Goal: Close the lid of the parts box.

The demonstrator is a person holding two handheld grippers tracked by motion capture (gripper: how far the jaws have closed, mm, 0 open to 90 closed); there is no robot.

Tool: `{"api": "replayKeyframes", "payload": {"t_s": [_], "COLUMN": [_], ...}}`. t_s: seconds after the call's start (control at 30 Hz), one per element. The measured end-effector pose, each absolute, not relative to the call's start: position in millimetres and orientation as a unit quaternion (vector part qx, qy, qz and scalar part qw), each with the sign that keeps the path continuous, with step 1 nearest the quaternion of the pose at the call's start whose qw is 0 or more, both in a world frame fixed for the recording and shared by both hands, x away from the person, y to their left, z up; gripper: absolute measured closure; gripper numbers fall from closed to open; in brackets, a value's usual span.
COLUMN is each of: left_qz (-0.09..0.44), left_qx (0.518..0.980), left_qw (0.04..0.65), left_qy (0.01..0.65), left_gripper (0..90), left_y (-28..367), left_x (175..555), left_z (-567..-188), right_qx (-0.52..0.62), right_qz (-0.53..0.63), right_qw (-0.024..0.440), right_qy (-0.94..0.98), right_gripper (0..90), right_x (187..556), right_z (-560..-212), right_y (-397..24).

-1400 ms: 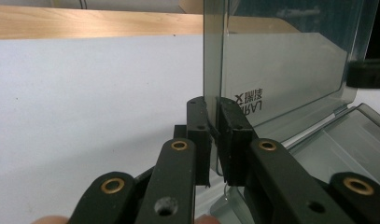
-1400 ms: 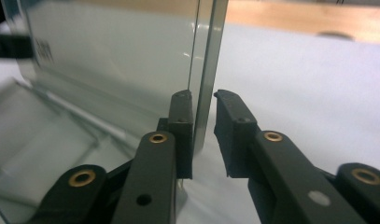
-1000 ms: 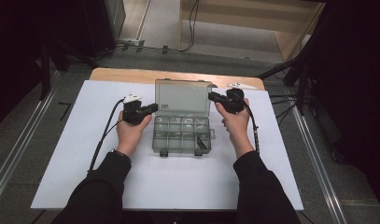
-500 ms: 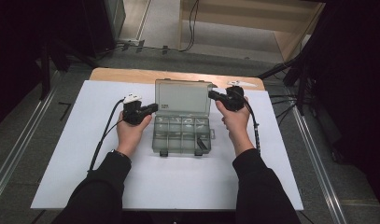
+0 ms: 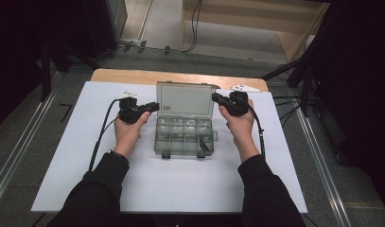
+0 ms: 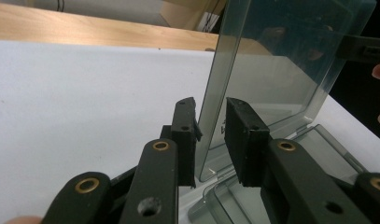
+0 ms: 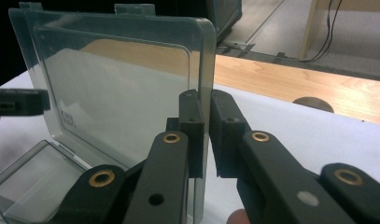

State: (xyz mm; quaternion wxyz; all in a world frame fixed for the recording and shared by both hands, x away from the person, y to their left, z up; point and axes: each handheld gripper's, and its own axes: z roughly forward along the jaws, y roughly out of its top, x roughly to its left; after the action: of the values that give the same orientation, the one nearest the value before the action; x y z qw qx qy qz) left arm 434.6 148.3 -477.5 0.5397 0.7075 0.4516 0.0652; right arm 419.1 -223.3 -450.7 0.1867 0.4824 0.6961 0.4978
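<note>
Keep the right hand-held gripper [image 7: 204,135] clenched on the lid [image 7: 131,84] edge while the left hand-held gripper [image 6: 211,137], just loosening, released, backs off that lid straight

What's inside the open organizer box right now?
The organizer box shows two rows of compartments in the high view; small pale pieces seem to lie in the back row, too small to identify. A dark latch sits at its front edge.
</note>
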Motion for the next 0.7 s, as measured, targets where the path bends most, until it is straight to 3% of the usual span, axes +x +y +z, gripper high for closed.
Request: {"api": "replayKeyframes", "payload": {"t_s": [0.43, 0.7], "left_qz": [0.044, 0.037], "left_qx": [0.7, 0.699], "left_qw": [0.551, 0.55], "left_qy": [0.452, 0.456], "left_gripper": [77.4, 86.8], "left_y": [160, 160], "left_x": [441, 449], "left_z": [-460, -454], "right_qx": [0.465, 0.453], "right_qz": [0.508, 0.511], "right_qw": [0.21, 0.224], "right_qy": [0.694, 0.696], "right_gripper": [82.1, 82.1], "right_x": [406, 402], "right_z": [-453, -454], "right_y": [-224, -224]}}
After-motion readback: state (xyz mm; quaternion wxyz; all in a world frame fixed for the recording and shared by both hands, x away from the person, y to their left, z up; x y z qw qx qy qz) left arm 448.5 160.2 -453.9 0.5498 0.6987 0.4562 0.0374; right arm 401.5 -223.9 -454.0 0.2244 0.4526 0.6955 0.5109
